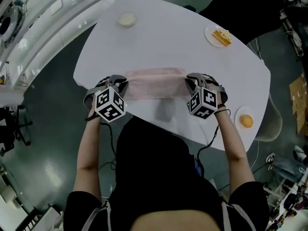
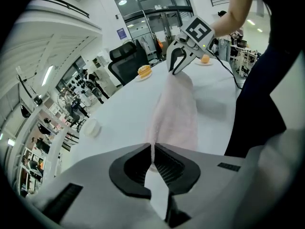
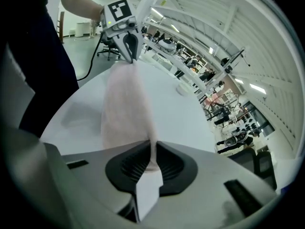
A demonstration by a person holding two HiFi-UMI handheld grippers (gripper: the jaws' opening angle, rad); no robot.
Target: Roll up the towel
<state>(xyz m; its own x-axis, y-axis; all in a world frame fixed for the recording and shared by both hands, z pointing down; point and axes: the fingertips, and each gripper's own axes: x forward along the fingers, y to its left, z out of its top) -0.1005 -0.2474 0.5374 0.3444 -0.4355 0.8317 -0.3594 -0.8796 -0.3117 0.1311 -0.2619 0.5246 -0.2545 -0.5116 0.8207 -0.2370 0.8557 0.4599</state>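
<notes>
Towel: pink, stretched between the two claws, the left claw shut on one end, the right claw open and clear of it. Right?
No. The right claw is shut on the towel as well; the right gripper view shows it pinched between the jaws. The rest stands: pink, stretched between the two claws, the left claw shut on one end.
</notes>
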